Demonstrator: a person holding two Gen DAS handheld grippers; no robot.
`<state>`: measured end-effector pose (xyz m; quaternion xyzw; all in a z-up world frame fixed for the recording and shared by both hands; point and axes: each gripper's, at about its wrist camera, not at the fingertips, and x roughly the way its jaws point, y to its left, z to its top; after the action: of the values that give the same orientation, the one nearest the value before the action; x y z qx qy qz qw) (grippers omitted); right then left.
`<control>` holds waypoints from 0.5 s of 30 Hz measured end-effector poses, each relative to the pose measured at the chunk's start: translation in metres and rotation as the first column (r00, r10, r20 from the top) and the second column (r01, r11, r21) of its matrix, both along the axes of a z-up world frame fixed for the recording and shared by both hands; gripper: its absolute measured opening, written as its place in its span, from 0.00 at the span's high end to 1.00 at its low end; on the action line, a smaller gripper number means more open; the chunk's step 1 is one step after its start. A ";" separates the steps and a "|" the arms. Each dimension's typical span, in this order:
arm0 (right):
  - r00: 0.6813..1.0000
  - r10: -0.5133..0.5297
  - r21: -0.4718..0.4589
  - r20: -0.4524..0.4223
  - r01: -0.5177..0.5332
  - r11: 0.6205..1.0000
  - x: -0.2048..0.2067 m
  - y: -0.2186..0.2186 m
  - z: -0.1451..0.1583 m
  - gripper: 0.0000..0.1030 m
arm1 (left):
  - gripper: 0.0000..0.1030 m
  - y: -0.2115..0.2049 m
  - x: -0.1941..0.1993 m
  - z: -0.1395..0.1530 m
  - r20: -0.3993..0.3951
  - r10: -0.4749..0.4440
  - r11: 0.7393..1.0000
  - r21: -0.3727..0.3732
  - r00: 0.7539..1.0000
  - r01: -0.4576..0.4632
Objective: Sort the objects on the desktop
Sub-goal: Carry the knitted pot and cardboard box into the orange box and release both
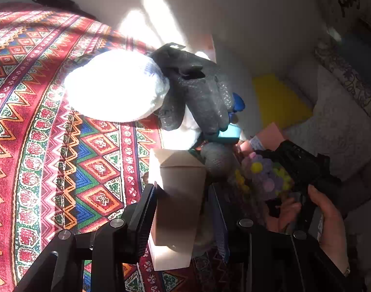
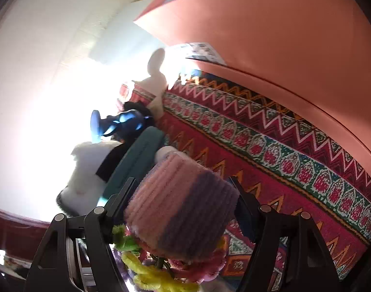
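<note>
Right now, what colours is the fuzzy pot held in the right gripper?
Pink and purple bands on the fuzzy pot, clearest in the right wrist view.

A woven patterned cloth (image 1: 51, 121) with a coarse, matt weave covers the table. A matt cardboard box (image 1: 178, 194) sits between matt black plastic jaws with shiny metal pins. A fuzzy chenille pot (image 2: 183, 206) of pipe-cleaner flowers (image 2: 156, 275) looks soft. A grey glove (image 1: 197, 92) has a dotted, rubbery sheen. A smooth orange plastic bin (image 2: 282, 48) looks matt.
</note>
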<state>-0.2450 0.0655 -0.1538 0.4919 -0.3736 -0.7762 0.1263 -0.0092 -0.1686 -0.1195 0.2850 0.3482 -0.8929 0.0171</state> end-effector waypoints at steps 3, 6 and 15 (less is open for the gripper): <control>0.996 0.050 -0.021 -0.076 -0.052 0.998 0.010 -0.006 0.022 0.26 | 0.65 -0.002 0.005 0.002 -0.012 0.002 1.000 -0.006 1.000 -0.002; 0.986 0.086 -0.014 -0.142 -0.089 0.996 0.019 -0.012 0.041 0.26 | 0.65 -0.002 0.007 0.004 -0.020 0.001 1.000 -0.012 1.000 -0.001; 0.981 0.137 -0.031 -0.140 -0.142 0.989 0.018 0.005 0.049 0.26 | 0.21 -0.013 -0.006 -0.018 0.096 0.118 0.992 -0.056 0.988 -0.113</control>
<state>-0.2275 0.0703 -0.1052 0.4596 -0.3445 -0.7896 0.2158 -0.0150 -0.1815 -0.1377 0.3079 0.3401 -0.8837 0.0932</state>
